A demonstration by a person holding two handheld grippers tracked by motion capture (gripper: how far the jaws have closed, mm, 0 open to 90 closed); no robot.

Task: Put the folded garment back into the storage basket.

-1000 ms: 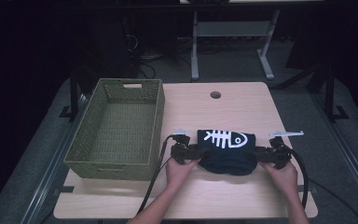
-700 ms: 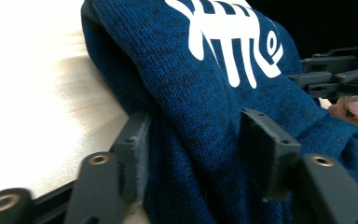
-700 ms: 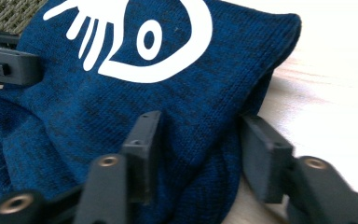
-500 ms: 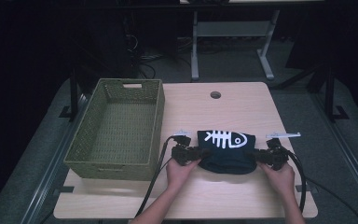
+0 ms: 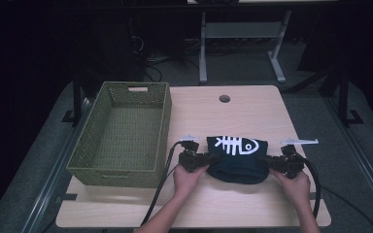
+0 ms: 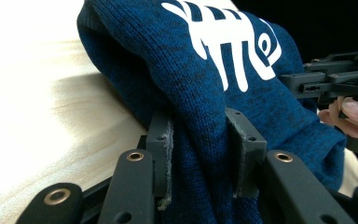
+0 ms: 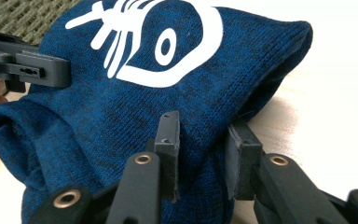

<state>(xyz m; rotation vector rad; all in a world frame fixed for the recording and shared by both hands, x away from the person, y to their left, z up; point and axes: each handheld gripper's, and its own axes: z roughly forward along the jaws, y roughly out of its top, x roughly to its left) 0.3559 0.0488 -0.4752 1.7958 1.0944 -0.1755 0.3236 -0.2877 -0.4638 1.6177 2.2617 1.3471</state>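
1. Our left gripper has just clamped its jaws on the left end of the folded navy knit sweater; fabric sits pinched between the pads.
2. Our right gripper has likewise just closed on the right end.
3. The sweater, soft ribbed knit with a white fishbone print, lies near the table's front edge.
4. We judge the grasp complete; next comes an even lift, probably toward the green woven basket at the left edge.
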